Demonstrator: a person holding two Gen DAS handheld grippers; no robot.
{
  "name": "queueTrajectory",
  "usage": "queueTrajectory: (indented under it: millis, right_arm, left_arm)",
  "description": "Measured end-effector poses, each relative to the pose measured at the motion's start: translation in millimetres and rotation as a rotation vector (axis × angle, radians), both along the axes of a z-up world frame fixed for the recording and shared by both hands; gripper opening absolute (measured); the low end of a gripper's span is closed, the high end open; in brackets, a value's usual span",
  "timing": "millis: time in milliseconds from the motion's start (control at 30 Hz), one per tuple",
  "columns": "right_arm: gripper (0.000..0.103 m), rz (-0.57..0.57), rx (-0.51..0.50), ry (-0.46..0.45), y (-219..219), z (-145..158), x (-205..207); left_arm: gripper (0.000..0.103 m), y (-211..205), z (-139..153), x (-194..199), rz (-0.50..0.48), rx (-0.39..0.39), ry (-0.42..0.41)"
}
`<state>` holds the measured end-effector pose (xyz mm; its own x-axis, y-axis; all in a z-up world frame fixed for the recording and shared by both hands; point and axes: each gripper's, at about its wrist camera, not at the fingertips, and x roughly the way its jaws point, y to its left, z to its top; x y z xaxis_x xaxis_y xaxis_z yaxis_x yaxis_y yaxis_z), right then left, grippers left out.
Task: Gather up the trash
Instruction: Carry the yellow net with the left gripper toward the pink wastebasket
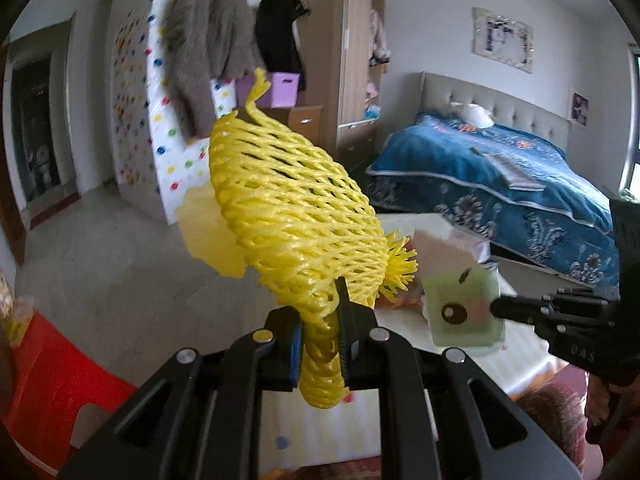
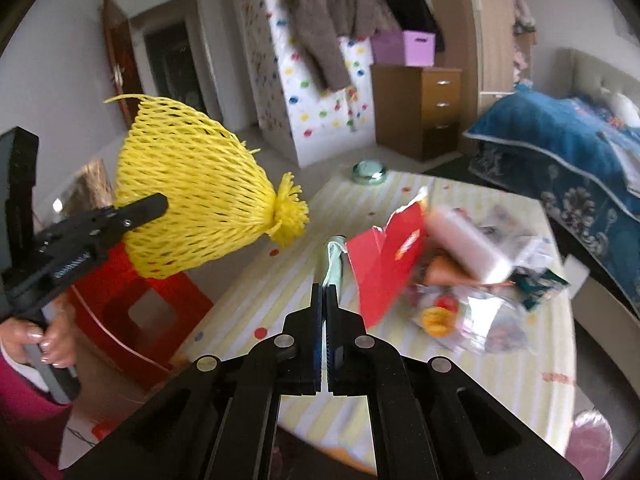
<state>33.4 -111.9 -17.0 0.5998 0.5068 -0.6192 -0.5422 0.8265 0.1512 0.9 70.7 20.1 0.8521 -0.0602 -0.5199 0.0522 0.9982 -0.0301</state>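
My left gripper [image 1: 320,312] is shut on the lower end of a yellow foam fruit net [image 1: 292,208], which stands up and fills the middle of the left wrist view. In the right wrist view the same net [image 2: 192,196] hangs in the air at the left, pinched by the left gripper [image 2: 156,204]. My right gripper [image 2: 325,292] is shut on a thin pale green packet [image 2: 335,260], seen edge-on above the table. In the left wrist view that packet [image 1: 464,312] shows a cartoon eye, with the right gripper [image 1: 496,306] clamped on its right edge.
A table with a yellow striped cloth [image 2: 500,400] carries a pile of trash: a red wrapper [image 2: 384,264], a white roll [image 2: 468,240], clear and printed wrappers. A glass dish [image 2: 369,171] sits at its far edge. A red stool [image 2: 132,296] stands left; a blue bed [image 1: 520,184] lies right.
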Motion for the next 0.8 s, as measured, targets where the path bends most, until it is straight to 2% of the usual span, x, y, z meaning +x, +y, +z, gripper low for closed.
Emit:
queueTrajectory:
  millis: [100,233,333,400,567,667,800]
  right_arm:
    - [0.001,-0.023,-0.016,0.041,-13.4,-10.7,-4.9]
    - [0.001,-0.019,-0.053,0.152,-16.9,-50.2,-12.2]
    - [0.001,0.004,-0.044,0.145,-13.8,-57.0,-18.8]
    - [0.001,0.005,-0.048,0.116,-11.7,-50.7,-21.6]
    - [0.001,-0.037,0.005,0.012,-28.8,-8.8,-23.7]
    - [0.001,-0.102,-0.002,-0.070,-47.5,21.0,-24.0]
    - [0.001,-0.193,-0.018,-0.115,-75.2,40.1,-27.6]
  left_arm:
    - [0.012,-22.4,2.5,3.2,-0.013,0.011,-0.007]
    - [0.012,-37.5,-2.3,4.1,-0.028,0.021,0.011]
    - [0.012,-38.5,-5.8,2.6,-0.022,0.029,0.026]
    - [0.012,-37.4,-7.1,2.6,-0.012,0.031,0.032]
    - [0.012,-33.7,-3.0,0.7,-0.005,0.031,0.020]
    - [0.012,-42.5,1.3,0.6,-0.038,0.032,0.008]
    - [0.012,-74.0,2.6,3.5,-0.127,0.034,0.001]
